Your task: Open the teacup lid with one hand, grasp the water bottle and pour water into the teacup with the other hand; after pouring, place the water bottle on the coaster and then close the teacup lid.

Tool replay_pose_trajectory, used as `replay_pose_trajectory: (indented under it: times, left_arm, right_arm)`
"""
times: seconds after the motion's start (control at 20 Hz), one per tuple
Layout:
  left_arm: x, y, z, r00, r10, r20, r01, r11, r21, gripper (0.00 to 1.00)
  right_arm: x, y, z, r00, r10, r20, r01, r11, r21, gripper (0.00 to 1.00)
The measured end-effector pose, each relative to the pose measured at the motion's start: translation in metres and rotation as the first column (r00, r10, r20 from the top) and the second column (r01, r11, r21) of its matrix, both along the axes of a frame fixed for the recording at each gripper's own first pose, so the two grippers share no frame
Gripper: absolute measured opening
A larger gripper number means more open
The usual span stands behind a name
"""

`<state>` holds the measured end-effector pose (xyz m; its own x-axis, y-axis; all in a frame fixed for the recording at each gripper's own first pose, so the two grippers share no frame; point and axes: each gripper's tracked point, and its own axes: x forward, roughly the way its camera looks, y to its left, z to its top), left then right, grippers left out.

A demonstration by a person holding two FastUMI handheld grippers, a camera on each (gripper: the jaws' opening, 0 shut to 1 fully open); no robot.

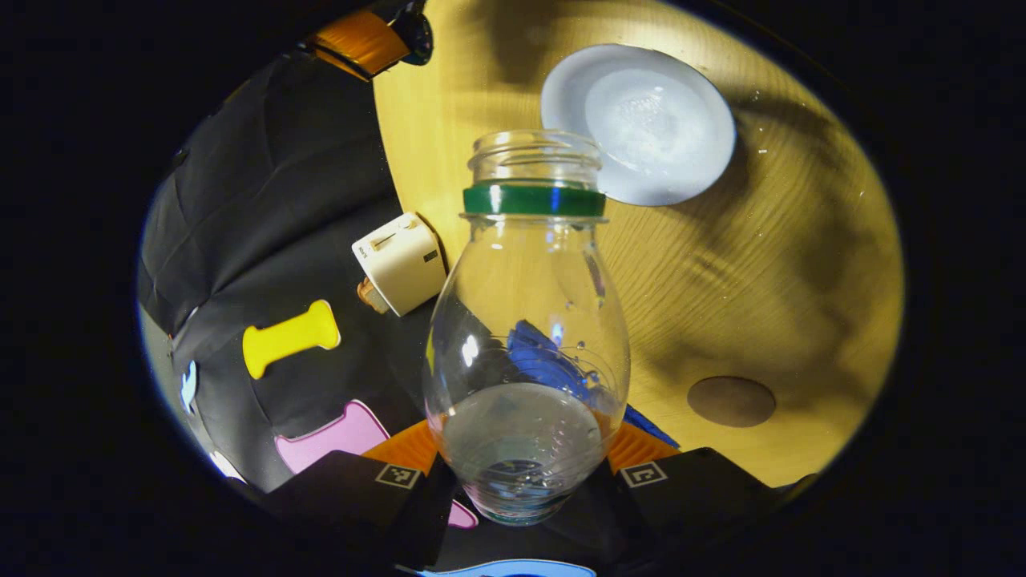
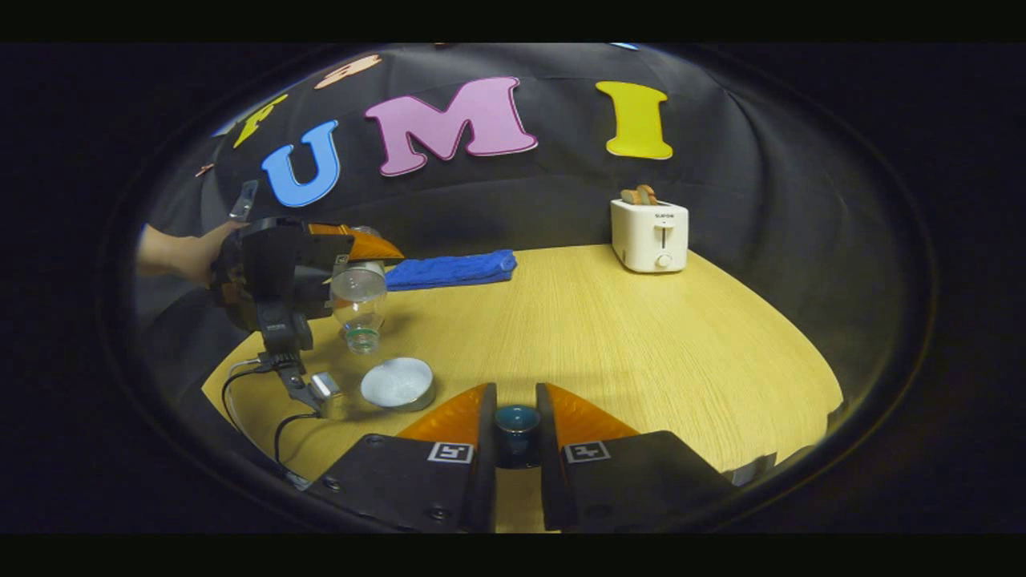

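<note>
My left gripper point(image 1: 525, 449) is shut on a clear water bottle point(image 1: 529, 320) with a green neck ring and no cap. The bottle's open mouth points at the teacup point(image 1: 641, 120), a pale round cup with water in it. In the right gripper view the bottle point(image 2: 358, 300) hangs neck down just above the teacup point(image 2: 397, 383), with the left gripper point(image 2: 353, 256) and a hand point(image 2: 172, 252) behind it. My right gripper point(image 2: 516, 425) is shut on the teacup lid point(image 2: 516, 418) at its small teal knob, low over the table's near edge. A dark round coaster point(image 1: 731, 401) lies on the table.
A white toaster point(image 2: 651, 234) with bread in it stands at the table's back right. A folded blue cloth point(image 2: 449, 270) lies along the back edge. A black cable point(image 2: 264, 401) and a small silver block point(image 2: 325, 389) lie left of the teacup on the wooden table point(image 2: 641, 353).
</note>
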<state>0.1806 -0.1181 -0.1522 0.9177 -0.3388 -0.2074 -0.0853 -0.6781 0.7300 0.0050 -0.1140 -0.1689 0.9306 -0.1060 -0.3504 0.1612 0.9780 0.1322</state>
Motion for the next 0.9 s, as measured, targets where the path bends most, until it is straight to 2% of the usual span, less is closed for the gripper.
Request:
replay_pose_trajectory:
  times: [0.1,0.2,0.25,0.3,0.35,0.4,0.45,0.5,0.6,0.75,0.8,0.85,0.9]
  left_arm:
    - [-0.003,0.011,0.004,0.997,0.039,-0.068,-0.048,0.989,-0.138,0.75]
    - [-0.008,0.016,0.011,0.99,0.066,-0.122,-0.099,0.953,-0.285,0.75]
    - [-0.011,0.022,0.015,0.985,0.085,-0.151,-0.136,0.919,-0.369,0.75]
    - [-0.013,0.028,0.019,0.977,0.099,-0.188,-0.177,0.871,-0.458,0.75]
    - [-0.015,0.036,0.027,0.969,0.102,-0.226,-0.213,0.809,-0.548,0.75]
    - [-0.016,0.043,0.035,0.96,0.111,-0.255,-0.253,0.733,-0.632,0.75]
    - [-0.016,0.047,0.043,0.954,0.102,-0.283,-0.279,0.654,-0.703,0.75]
    - [-0.018,0.056,0.051,0.945,0.107,-0.308,-0.313,0.564,-0.764,0.75]
    - [-0.017,0.065,0.059,0.939,0.066,-0.338,-0.337,0.377,-0.863,0.75]
    - [0.001,0.075,0.048,0.91,-0.013,-0.414,-0.413,0.053,-0.909,0.75]
    - [0.008,0.075,0.035,0.887,-0.098,-0.452,-0.461,-0.135,-0.877,0.75]
    - [0.009,0.08,0.028,0.891,-0.16,-0.424,-0.453,-0.318,-0.833,0.75]
    - [0.007,0.079,0.027,0.899,-0.167,-0.404,-0.436,-0.388,-0.812,0.75]
  right_arm:
    - [0.003,0.0,0.013,1.0,0.005,0.015,-0.005,1.0,-0.01,0.26]
    - [0.009,0.0,0.027,1.0,0.012,0.026,-0.011,1.0,-0.023,0.26]
    - [0.012,0.001,0.032,0.999,0.016,0.031,-0.015,1.0,-0.026,0.26]
    - [0.015,0.003,0.038,0.999,0.021,0.036,-0.02,0.999,-0.029,0.26]
    - [0.018,0.006,0.045,0.999,0.029,0.039,-0.027,0.999,-0.032,0.26]
    - [0.021,0.008,0.051,0.998,0.036,0.042,-0.035,0.999,-0.037,0.26]
    - [0.025,0.012,0.056,0.998,0.046,0.045,-0.044,0.998,-0.044,0.27]
    - [0.028,0.016,0.06,0.997,0.056,0.047,-0.054,0.997,-0.052,0.26]
    - [0.034,0.026,0.065,0.996,0.079,0.046,-0.076,0.995,-0.066,0.26]
    - [0.043,0.045,0.067,0.992,0.12,0.04,-0.116,0.99,-0.078,0.26]
    - [0.05,0.055,0.067,0.989,0.139,0.046,-0.135,0.987,-0.082,0.26]
    - [0.058,0.064,0.066,0.987,0.15,0.054,-0.146,0.986,-0.075,0.26]
    - [0.062,0.069,0.065,0.986,0.153,0.059,-0.149,0.986,-0.07,0.23]
